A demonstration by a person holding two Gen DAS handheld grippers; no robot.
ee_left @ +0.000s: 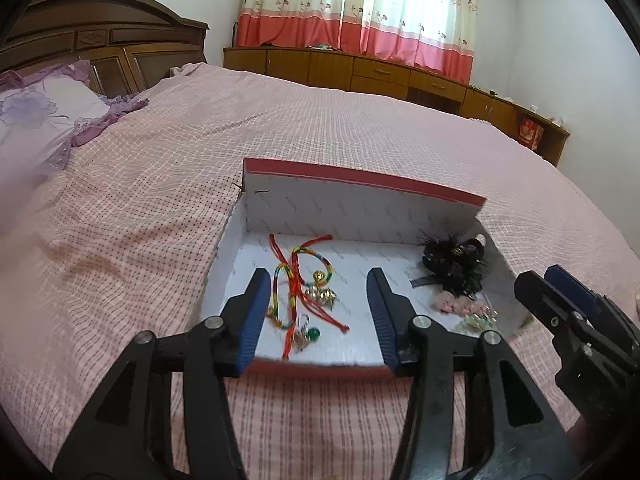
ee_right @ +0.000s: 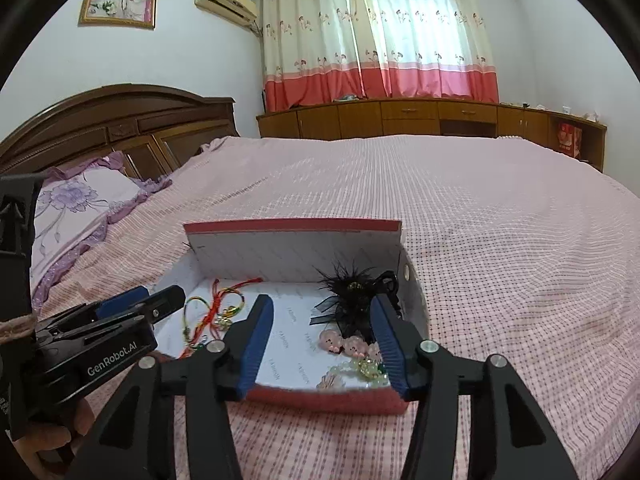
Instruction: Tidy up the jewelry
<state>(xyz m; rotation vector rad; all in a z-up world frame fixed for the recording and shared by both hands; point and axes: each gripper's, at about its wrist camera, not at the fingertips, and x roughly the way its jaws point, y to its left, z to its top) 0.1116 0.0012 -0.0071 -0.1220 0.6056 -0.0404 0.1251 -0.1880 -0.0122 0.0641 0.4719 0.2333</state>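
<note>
A red box (ee_left: 360, 188) with a white inside sat on the pink bed cover (ee_left: 320, 120). Its lid stood up at the back, at 12 o'clock from both tools.

In the left wrist view, the left gripper (ee_left: 318, 308) was held just in front of the box, at its 6 o'clock side. Its blue fingers (ee_left: 252, 320) were partly apart and held nothing. The red and rainbow string bracelets (ee_left: 300, 280) lay on the box floor, showing between them. A black feather clip (ee_left: 452, 264) lay at 2 o'clock in the box, with pink flower beads (ee_left: 456, 304) just in front of it.

In the right wrist view, the right gripper (ee_right: 320, 332) was also partly apart and held nothing. The black feather clip and pink beads showed between its fingers, down in the box. The left gripper was at 9 o'clock, beside the box
</note>
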